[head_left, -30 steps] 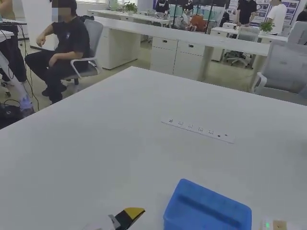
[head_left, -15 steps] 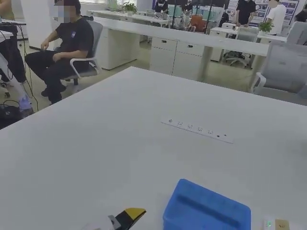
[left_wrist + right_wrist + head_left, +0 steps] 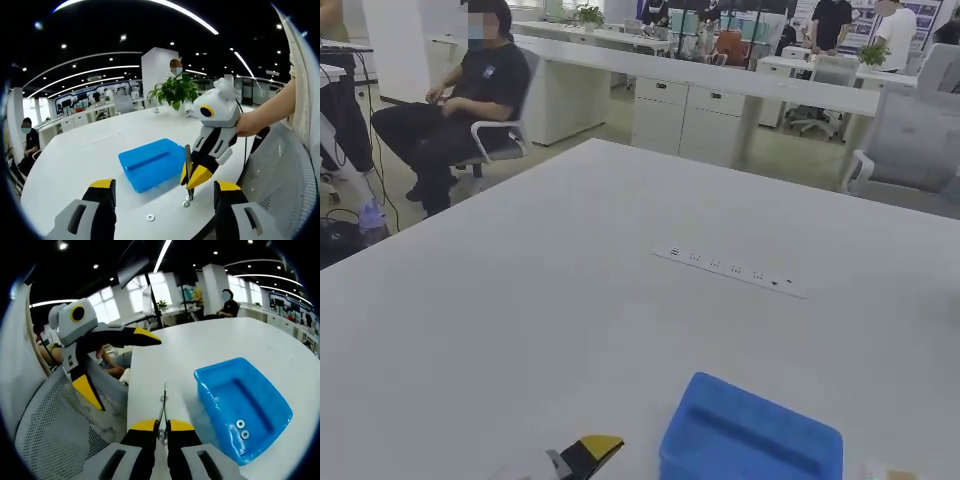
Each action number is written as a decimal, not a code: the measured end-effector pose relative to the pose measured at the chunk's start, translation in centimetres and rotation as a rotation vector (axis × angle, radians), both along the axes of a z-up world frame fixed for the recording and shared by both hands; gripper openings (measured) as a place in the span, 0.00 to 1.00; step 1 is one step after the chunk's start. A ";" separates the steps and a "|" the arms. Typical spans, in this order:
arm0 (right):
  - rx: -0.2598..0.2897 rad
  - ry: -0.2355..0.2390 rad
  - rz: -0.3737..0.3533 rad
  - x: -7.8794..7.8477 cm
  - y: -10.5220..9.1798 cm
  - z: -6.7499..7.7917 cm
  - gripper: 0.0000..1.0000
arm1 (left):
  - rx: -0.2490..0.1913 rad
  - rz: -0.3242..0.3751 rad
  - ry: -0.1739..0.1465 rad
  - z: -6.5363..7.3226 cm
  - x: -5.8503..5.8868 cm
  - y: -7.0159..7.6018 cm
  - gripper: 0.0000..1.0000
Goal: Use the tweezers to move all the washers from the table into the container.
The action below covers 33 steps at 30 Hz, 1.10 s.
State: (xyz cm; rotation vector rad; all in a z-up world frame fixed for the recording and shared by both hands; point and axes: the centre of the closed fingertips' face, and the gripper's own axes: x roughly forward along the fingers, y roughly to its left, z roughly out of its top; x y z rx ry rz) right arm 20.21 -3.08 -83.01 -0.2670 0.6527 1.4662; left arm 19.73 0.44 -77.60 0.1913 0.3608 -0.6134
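The blue container (image 3: 720, 455) sits near the table's front edge, and a gripper's yellow jaw tip (image 3: 588, 452) shows to its left. My right gripper (image 3: 161, 427) is shut on the tweezers (image 3: 163, 402), whose tips rest by a washer (image 3: 162, 398) on the table. Two washers (image 3: 242, 428) lie inside the container (image 3: 212, 385). In the left gripper view the tweezers (image 3: 188, 167) point down at two washers (image 3: 187, 201), and a third washer (image 3: 150, 217) lies nearer. My left gripper (image 3: 165, 187) is open with nothing between its jaws, facing the container (image 3: 155, 175).
A white power strip (image 3: 732, 270) lies on the white table (image 3: 520, 300) beyond the container. A mesh office chair (image 3: 65, 425) stands beside the table. A person sits on a chair (image 3: 460, 100) at the back left. Desks and more people fill the background.
The seated person at the back left has shifted a little in the chair. The container and the yellow jaw tip stay where they were.
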 end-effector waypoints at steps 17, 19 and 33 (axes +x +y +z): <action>0.017 -0.002 -0.032 0.0 -0.1 -0.1 0.04 | 0.000 -0.002 -0.001 -0.1 0.1 0.0 0.81; 0.016 -0.002 -0.038 0.1 -0.1 -0.2 0.04 | -0.002 -0.001 0.002 -0.1 0.1 0.0 0.81; -0.004 -0.133 0.024 -1.5 -0.1 -0.4 0.04 | 0.000 -0.007 0.006 -0.1 0.0 -0.1 0.81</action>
